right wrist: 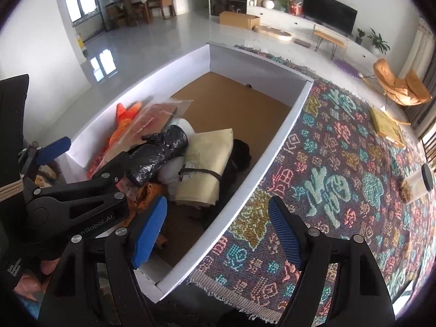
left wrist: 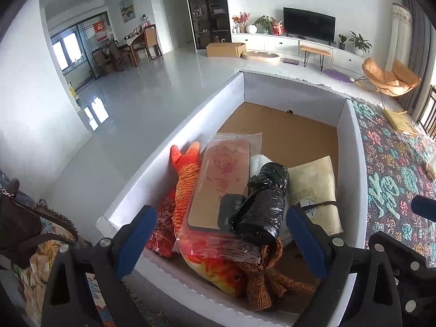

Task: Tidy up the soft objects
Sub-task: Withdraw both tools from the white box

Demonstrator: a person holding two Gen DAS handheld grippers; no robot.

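Both my wrist cams tilt down close over the white box, left above its pile, right straddling its rug-side wall.

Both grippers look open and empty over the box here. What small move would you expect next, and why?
Probably the right gripper swings right toward the jar lying on the patterned rug: its fingers are open and empty, and the white box already holds the plush fish and black bundle. The left gripper hovers over those.
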